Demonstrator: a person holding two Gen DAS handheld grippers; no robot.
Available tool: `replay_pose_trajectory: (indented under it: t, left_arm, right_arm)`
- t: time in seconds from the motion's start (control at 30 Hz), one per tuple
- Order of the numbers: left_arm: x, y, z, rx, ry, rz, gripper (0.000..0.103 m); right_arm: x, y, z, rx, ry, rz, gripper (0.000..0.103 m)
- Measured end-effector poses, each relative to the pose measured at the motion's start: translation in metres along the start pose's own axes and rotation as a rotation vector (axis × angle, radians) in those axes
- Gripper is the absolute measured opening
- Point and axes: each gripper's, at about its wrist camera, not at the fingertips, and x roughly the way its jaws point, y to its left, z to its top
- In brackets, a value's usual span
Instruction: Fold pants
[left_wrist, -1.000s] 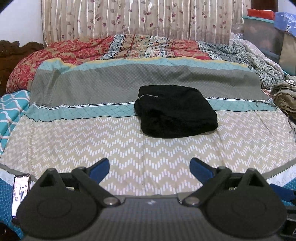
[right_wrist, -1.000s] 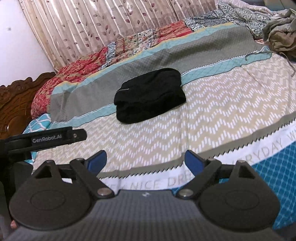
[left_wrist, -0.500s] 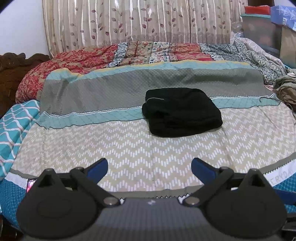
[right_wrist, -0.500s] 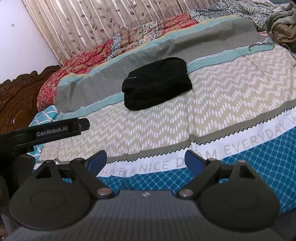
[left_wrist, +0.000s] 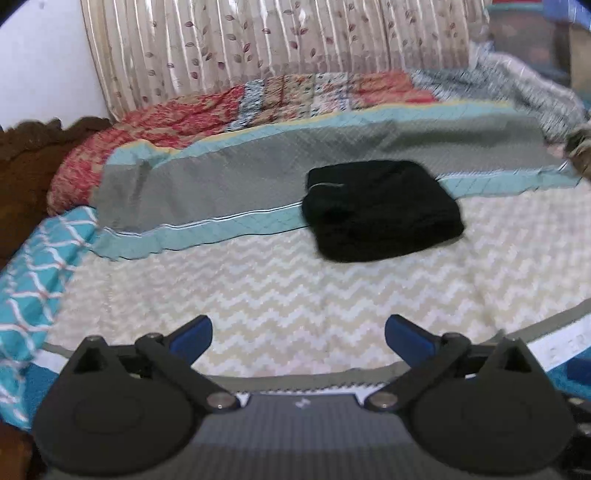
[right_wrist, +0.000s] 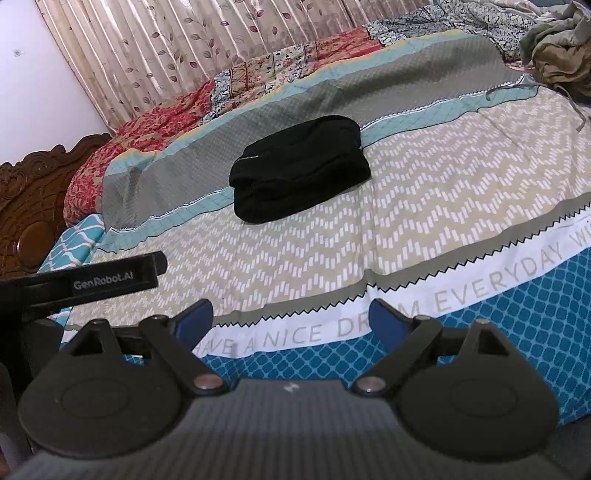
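One pair of black pants (left_wrist: 382, 210), folded into a compact bundle, lies on the bed (left_wrist: 295, 288) near its middle, across the teal stripe where the grey band meets the zigzag band. It sits well apart from both grippers, toward the far side of the bed from them.

The left gripper (left_wrist: 297, 334) hovers over the near edge of the bed with its two blue-tipped fingers (left_wrist: 192, 334) spread wide. Its jaws have just been opening a little further, and nothing is between them. From here the pants lie ahead and to the right.

The right gripper (right_wrist: 290, 319) also stands wide open and empty over the near edge, above the printed lettering. The pants lie straight ahead of it.

One crumpled olive garment (right_wrist: 557, 55) lies at the far right corner. A red quilt (left_wrist: 155, 129) runs along the far edge below the curtain (left_wrist: 277, 40).
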Motion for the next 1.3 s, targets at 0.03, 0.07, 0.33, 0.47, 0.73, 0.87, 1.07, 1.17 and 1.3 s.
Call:
replay_pose_trajectory:
  t: [0.03, 0.07, 0.33, 0.47, 0.73, 0.87, 1.07, 1.17, 1.3]
  left_arm:
    - [0.001, -0.003, 0.000, 0.021, 0.009, 0.024, 0.103]
    - [0.002, -0.006, 0.001, 0.038, 0.016, 0.037, 0.103]
    - [0.006, -0.012, -0.002, 0.072, 0.038, 0.017, 0.103]
    - [0.008, -0.011, -0.001, 0.065, 0.050, 0.005, 0.103]
    - [0.011, -0.007, -0.002, 0.052, 0.058, 0.000, 0.103]
    - [0.015, -0.006, -0.002, 0.041, 0.087, -0.017, 0.103]
    - [0.017, -0.005, -0.005, 0.020, 0.105, -0.042, 0.103]
    - [0.017, -0.003, -0.005, 0.000, 0.105, -0.048, 0.103]
    - [0.015, 0.002, -0.004, -0.029, 0.093, -0.045, 0.103]
  right_arm:
    - [0.000, 0.000, 0.000, 0.002, 0.001, 0.001, 0.093]
    - [0.001, 0.000, 0.000, 0.003, 0.002, 0.001, 0.093]
    - [0.005, -0.002, 0.002, 0.006, 0.015, 0.004, 0.093]
    - [0.005, -0.004, 0.003, 0.009, 0.016, 0.004, 0.093]
    - [0.008, -0.002, 0.003, -0.004, 0.020, 0.001, 0.093]
    - [0.008, -0.001, 0.003, -0.006, 0.020, -0.002, 0.093]
    - [0.010, 0.000, 0.004, -0.011, 0.021, -0.004, 0.093]
    - [0.011, 0.000, 0.004, -0.012, 0.025, -0.004, 0.093]
    - [0.012, 0.001, 0.003, -0.013, 0.025, -0.006, 0.093]
